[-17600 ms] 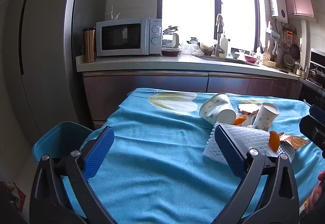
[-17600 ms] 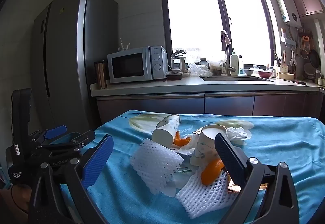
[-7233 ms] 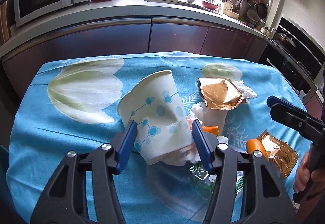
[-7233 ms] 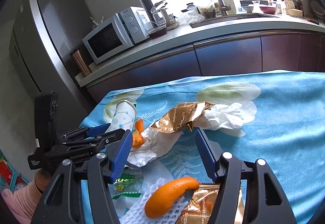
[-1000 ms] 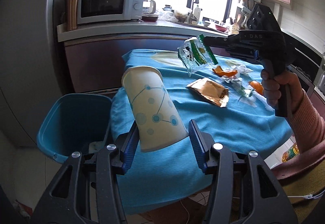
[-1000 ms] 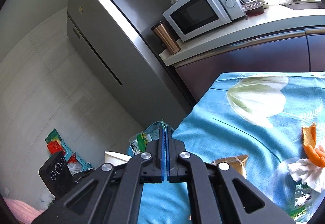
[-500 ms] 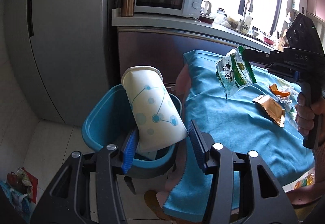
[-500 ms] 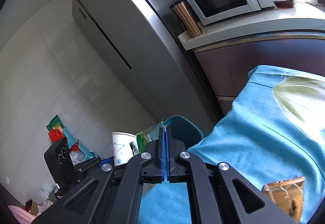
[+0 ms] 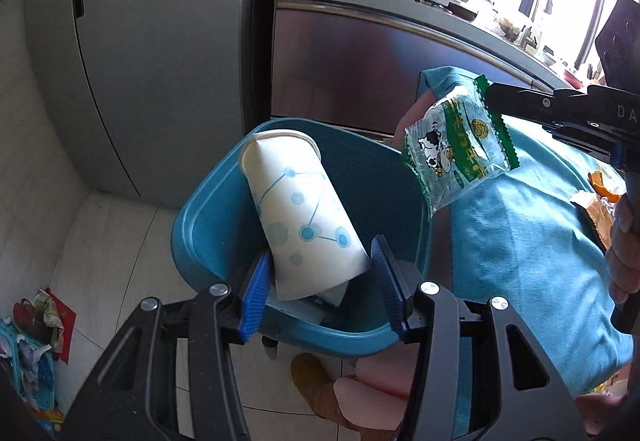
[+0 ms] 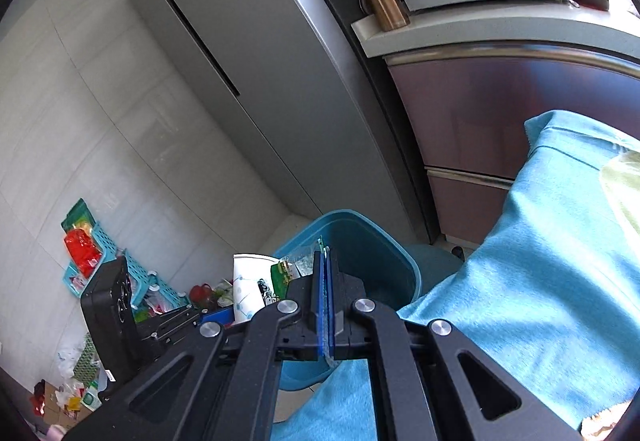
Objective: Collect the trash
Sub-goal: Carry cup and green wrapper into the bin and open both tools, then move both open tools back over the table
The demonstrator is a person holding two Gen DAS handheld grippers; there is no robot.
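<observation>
My left gripper [image 9: 322,277] is shut on a white paper cup [image 9: 298,217] with blue dots and holds it tilted, mouth away from me, over the open blue trash bin [image 9: 200,217]. My right gripper [image 10: 325,261] is shut on a clear green snack wrapper [image 9: 456,153] and holds it above the bin's right rim, beside the table edge. In the right wrist view the bin [image 10: 384,253] lies just beyond the jaws, the wrapper [image 10: 294,269] pokes out to the left of them, and the cup [image 10: 248,293] shows beside it.
The bin stands on the floor between the grey fridge [image 9: 160,53] and the table with the blue cloth [image 9: 532,249]. A gold wrapper [image 9: 598,217] and orange peel [image 9: 600,181] lie on the table. Cabinets [image 9: 360,69] stand behind. Clutter [image 10: 104,253] lies on the floor.
Both grippers have moved left and down from the table to the bin. The cup now hangs over the bin opening and the wrapper is near its right rim.
</observation>
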